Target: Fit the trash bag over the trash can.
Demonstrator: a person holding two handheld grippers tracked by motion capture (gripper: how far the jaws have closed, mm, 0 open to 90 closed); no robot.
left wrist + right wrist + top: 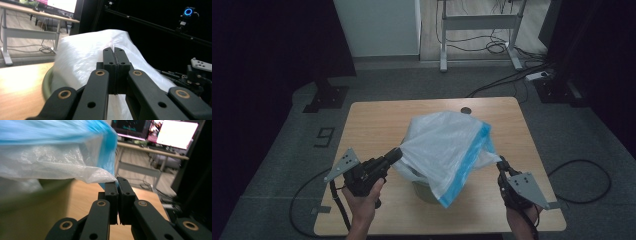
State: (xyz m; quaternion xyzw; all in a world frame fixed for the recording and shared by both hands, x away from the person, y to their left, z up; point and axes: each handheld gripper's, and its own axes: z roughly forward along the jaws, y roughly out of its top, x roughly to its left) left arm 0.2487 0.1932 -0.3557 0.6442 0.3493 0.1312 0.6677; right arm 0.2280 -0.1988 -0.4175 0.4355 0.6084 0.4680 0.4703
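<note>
Above the near middle of the bench [362,120], a white plastic bin liner with a blue band [447,150] hangs stretched between my two tongs, draped over the mouth of a small greenish bin [424,192] that stands beneath it. My left tongs [396,154] are closed on the liner's left edge; in the left gripper view the jaws meet with only thin film between them [115,53]. My right tongs [502,165] are likewise pinched shut on a corner of the film near the blue band, seen in the right gripper view as a crumpled white tip caught at the jaw ends [116,181].

Handling, as I judge it: the liner is very light, limp and thin, with no stiffness of its own. It will billow, sag and slide, and it could tear if pulled hard against the bin's rim. The best hold is on the doubled hem at the opening, taken at two opposite points, as now.

Orientation: the liner's long axis runs from the far side of the bench toward me, with the blue band along its right flank and down to the near corner. The span between my tongs crosses that axis, left to right.
</note>
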